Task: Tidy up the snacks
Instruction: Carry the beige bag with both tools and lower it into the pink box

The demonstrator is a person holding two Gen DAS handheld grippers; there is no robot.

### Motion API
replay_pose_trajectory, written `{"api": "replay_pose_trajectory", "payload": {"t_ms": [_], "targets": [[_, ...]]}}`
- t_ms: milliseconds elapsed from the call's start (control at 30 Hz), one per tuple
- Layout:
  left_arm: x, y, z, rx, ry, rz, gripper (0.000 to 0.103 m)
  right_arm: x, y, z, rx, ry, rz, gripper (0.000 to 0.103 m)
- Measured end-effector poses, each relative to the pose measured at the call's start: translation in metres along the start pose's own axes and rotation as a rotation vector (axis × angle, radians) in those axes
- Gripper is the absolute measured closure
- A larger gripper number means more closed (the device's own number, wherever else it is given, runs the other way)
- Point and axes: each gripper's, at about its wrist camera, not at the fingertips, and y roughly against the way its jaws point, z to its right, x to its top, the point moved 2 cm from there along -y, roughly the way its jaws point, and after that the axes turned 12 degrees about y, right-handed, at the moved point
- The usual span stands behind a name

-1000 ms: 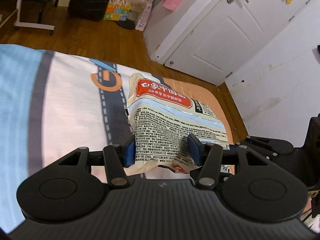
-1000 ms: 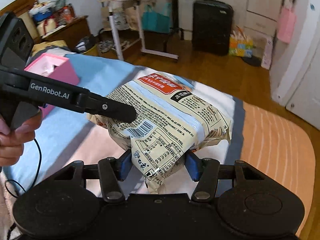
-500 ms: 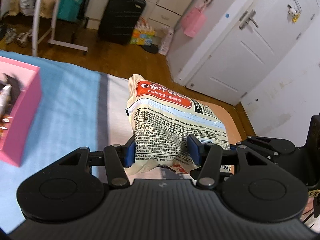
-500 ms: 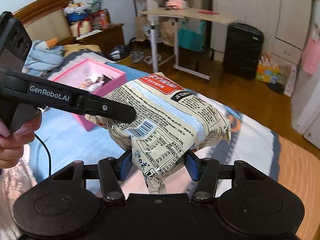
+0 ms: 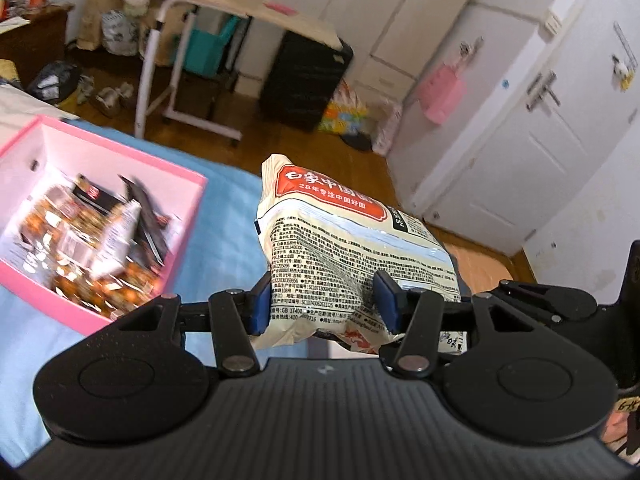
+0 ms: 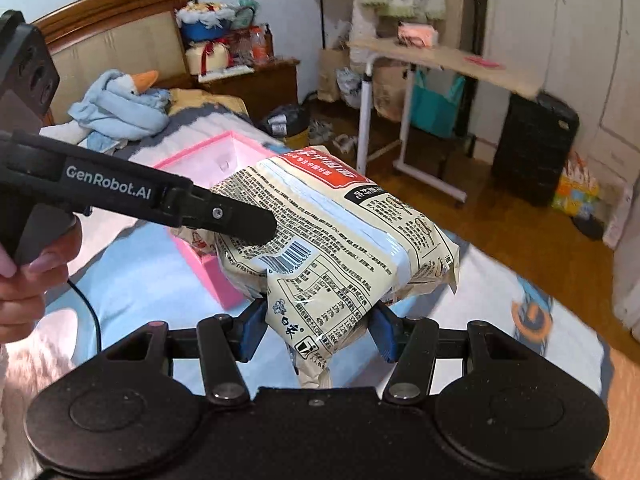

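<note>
Both claws hold one cream noodle packet (image 5: 352,248) in the air above the blue bed (image 5: 224,216), clear of the pink box (image 5: 188,220) at 9 o'clock, whose snacks (image 5: 88,240) blur. The left claw (image 5: 322,300) and right claw (image 6: 316,326) each pinch a near corner, pads pressing the wrapper. Its red banner carries white Chinese characters (the other gripper reads "GenRobot.AI"). Long axis runs toward 1 o'clock.
</note>
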Motion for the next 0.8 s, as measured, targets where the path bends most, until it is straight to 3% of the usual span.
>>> {"api": "replay_pose_trajectory", "payload": {"t_ms": [400,600,800], "targets": [[0.069,0.009,-0.082,0.030,0.045,0.105,0.053,0.063,-0.065,-0.030,0.018,0.058,0.096,0.043],[0.092,0.001,-0.104,0.109,-0.021,0.136,0.053,0.091,-0.105,-0.031,0.068,0.059,0.070,0.043],[0.099,-0.011,-0.140,0.169,0.002,0.115,0.053,0.098,-0.147,-0.050,0.112,0.047,0.019,0.043]]}}
